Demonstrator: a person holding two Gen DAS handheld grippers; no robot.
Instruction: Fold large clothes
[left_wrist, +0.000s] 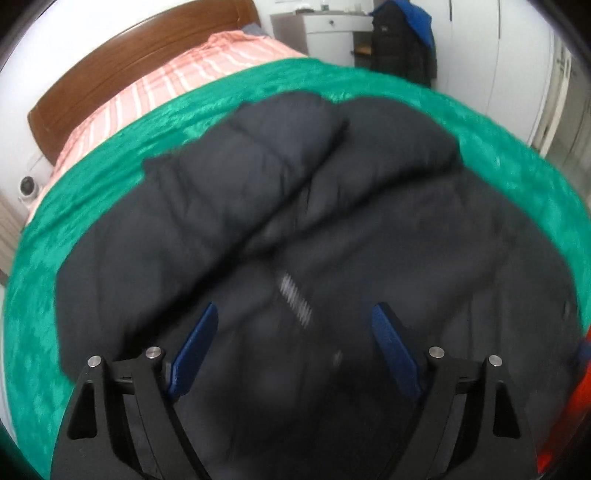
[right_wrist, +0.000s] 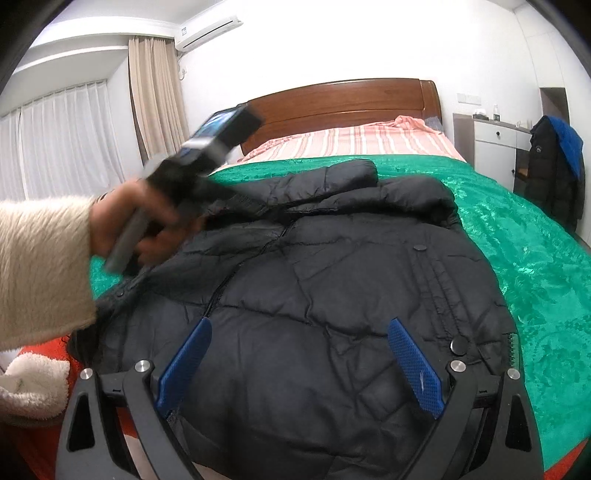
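A large black puffer jacket (left_wrist: 295, 229) lies spread on a green blanket (left_wrist: 92, 192) on the bed, one sleeve folded across its chest. It also shows in the right wrist view (right_wrist: 332, 288). My left gripper (left_wrist: 295, 314) is open and empty, hovering above the jacket's lower middle; the view is blurred. My right gripper (right_wrist: 299, 328) is open and empty just above the jacket's near part. In the right wrist view a hand holds the left gripper's body (right_wrist: 207, 155) above the jacket's left side, its fingers hidden.
The green blanket (right_wrist: 517, 258) covers the bed, with pink striped bedding (right_wrist: 351, 142) and a wooden headboard (right_wrist: 343, 99) beyond. A white cabinet (right_wrist: 495, 140) and hanging dark coat (right_wrist: 554, 173) stand at the right. Something red-orange (right_wrist: 48, 343) lies at the near left edge.
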